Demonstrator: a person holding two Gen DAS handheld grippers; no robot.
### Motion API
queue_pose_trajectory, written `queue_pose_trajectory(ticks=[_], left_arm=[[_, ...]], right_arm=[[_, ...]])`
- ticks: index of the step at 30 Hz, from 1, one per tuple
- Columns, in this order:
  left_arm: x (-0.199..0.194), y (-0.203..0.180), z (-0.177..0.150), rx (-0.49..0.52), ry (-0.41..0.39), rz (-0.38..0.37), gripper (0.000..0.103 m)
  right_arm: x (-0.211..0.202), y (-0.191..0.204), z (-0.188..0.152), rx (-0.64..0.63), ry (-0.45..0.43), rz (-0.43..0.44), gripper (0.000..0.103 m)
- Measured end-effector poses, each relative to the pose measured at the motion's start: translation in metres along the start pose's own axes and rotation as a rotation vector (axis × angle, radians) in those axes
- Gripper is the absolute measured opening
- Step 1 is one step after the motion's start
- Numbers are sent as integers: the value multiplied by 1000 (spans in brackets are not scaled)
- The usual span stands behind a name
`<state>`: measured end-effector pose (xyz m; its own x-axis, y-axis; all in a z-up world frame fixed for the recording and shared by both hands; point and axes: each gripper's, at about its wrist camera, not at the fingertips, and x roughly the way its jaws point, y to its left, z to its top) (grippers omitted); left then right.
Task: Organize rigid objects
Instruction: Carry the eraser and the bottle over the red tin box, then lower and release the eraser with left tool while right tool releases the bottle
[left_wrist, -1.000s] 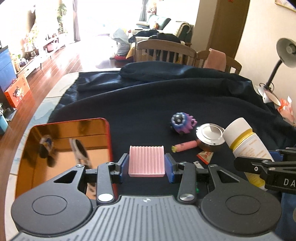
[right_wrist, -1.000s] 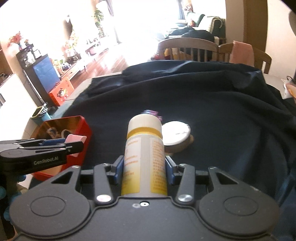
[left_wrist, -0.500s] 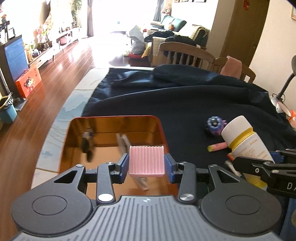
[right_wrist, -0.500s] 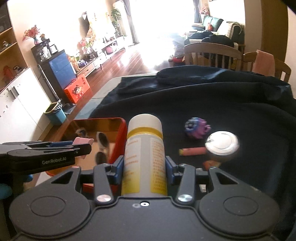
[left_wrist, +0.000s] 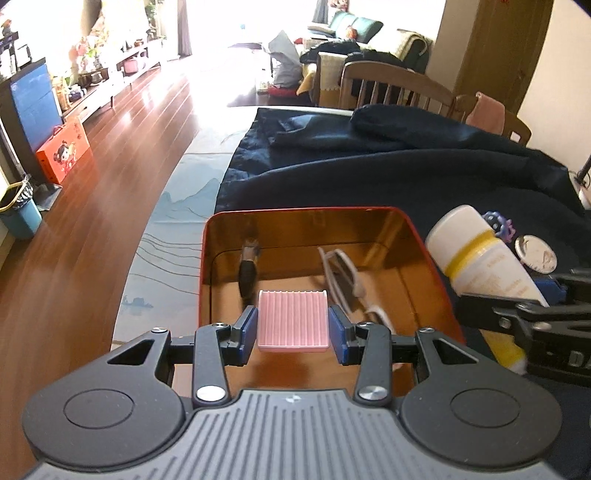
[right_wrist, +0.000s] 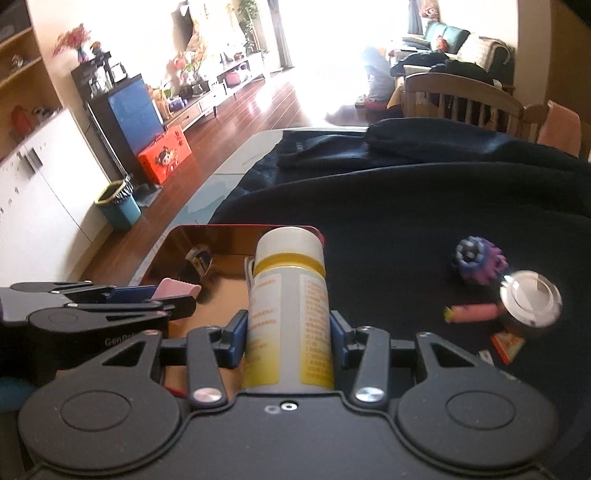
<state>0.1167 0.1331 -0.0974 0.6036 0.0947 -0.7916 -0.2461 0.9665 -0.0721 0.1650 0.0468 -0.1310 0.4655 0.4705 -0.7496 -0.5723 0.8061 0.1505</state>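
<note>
Left wrist view: your left gripper, clamped on a ribbed pink block, hangs over the red tin, which already holds white-framed glasses and a dark blurred item. Your right gripper grips a yellow-banded bottle beside it. A purple toy, silver-lidded jar and pink tube wait on the dark cloth.

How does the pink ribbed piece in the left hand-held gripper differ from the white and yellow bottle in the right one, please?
The pink ribbed piece is flat, squarish and grooved; the white and yellow bottle is a tall smooth cylinder with printed text. The piece hangs over the red tin; the bottle is at the tin's near right edge. Both are clamped, one in the left hand-held gripper, one in the right hand-held gripper.
</note>
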Motion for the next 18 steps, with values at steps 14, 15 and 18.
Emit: queue_pose_trajectory(ticks=[14, 15, 18], left_arm=[[35, 13, 5, 60, 37, -33, 40], [37, 15, 5, 60, 40, -33, 40], [39, 15, 3, 72, 38, -49, 40]], right_arm=[[52, 26, 18, -81, 31, -77, 44], [55, 27, 18, -85, 37, -80, 44], [62, 27, 19, -87, 55, -92, 44]])
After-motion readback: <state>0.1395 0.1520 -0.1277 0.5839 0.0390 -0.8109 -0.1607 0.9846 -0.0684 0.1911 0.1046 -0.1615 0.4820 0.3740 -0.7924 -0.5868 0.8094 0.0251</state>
